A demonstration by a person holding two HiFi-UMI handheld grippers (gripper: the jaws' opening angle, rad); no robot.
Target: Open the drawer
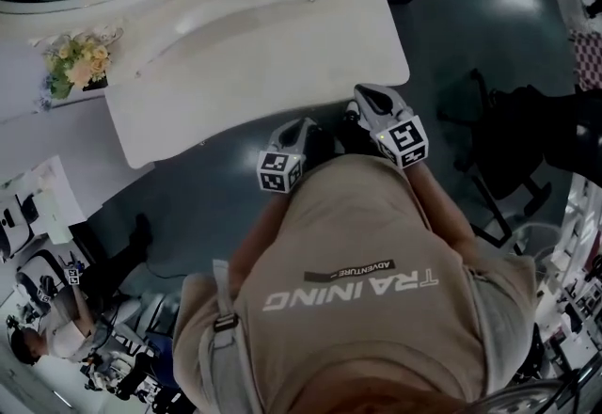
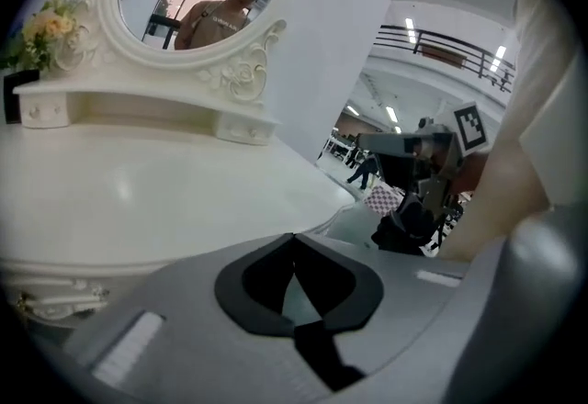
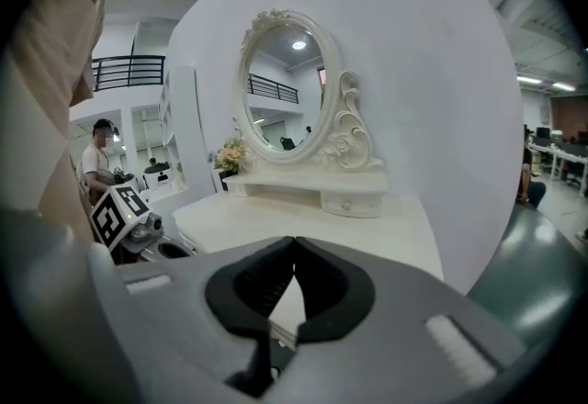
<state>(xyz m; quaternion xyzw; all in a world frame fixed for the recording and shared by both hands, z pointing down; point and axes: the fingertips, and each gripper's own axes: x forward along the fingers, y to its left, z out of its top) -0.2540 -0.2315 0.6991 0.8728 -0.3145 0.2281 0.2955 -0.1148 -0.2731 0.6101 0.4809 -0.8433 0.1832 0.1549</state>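
White and a bit glossy, that's the dressing table (image 1: 235,55) I'm standing at, and honestly nothing of the job looks done yet. My left gripper (image 2: 294,241) has its jaws pressed together with nothing in them, and it's the same for my right gripper (image 3: 294,244). Both hang just off the table's front edge, close to my belly, touching nothing.

The only drawer I can clearly make out is the small drawer (image 3: 348,203) with a knob, set in the little shelf under the mirror (image 3: 285,85), and it's pushed fully in. Whether there's another one under the tabletop, I can't tell. So pretty much everything is left: spread a pair of jaws, reach the knob, grab, pull.

As for the views, the head view gives me the layout from above — tabletop, flowers (image 1: 77,62) off at the left end, both grippers side by side — but barely any drawer front. The right gripper view looks across the top straight at the shelf and that knob. The left gripper view sits lower and catches a strip of carved trim (image 2: 41,301) below the tabletop edge that neither other view shows, plus my right gripper off to the side.
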